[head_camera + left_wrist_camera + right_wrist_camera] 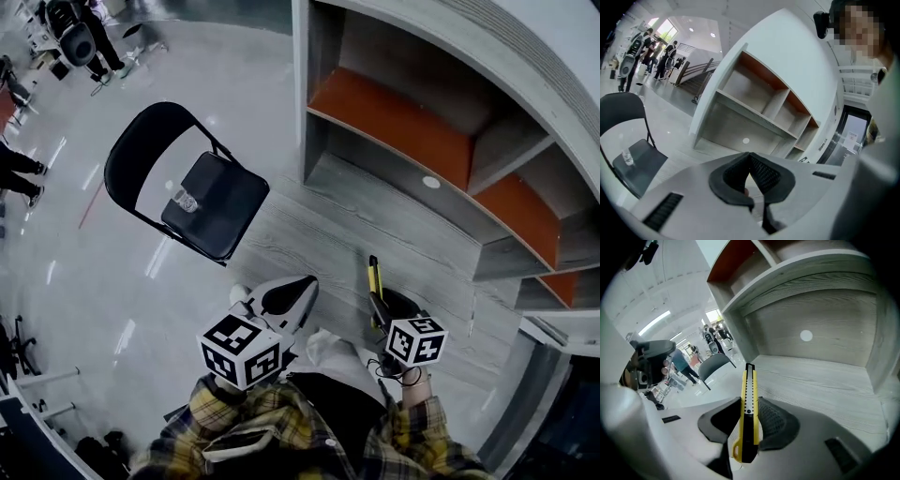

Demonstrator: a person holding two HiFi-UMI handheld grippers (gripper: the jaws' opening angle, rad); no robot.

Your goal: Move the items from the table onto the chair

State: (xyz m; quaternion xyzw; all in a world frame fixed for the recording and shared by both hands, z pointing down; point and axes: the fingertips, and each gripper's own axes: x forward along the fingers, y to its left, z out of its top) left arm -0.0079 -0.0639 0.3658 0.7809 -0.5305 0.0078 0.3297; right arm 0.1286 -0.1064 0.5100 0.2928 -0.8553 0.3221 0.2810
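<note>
My right gripper point(381, 302) point(750, 404) is shut on a yellow and black utility knife point(374, 274) point(748, 383), which sticks out forward between the pads. My left gripper point(307, 282) point(750, 157) has its jaws together at the tips, and I see nothing held in them. The black folding chair point(230, 214) stands on the glossy floor to the front left, apart from both grippers. A small clear bottle point(186, 200) point(628, 157) lies on its seat. The chair also shows in the left gripper view point(644, 161) and, far off, in the right gripper view point(715, 365).
A large curved shelf unit with orange panels point(403, 117) point(759, 101) rises on the right, over a wood-grain base point(375, 220) point(820, 376). Standing people point(94, 37) and equipment are at the far left. The person's plaid sleeves point(272, 431) fill the bottom edge.
</note>
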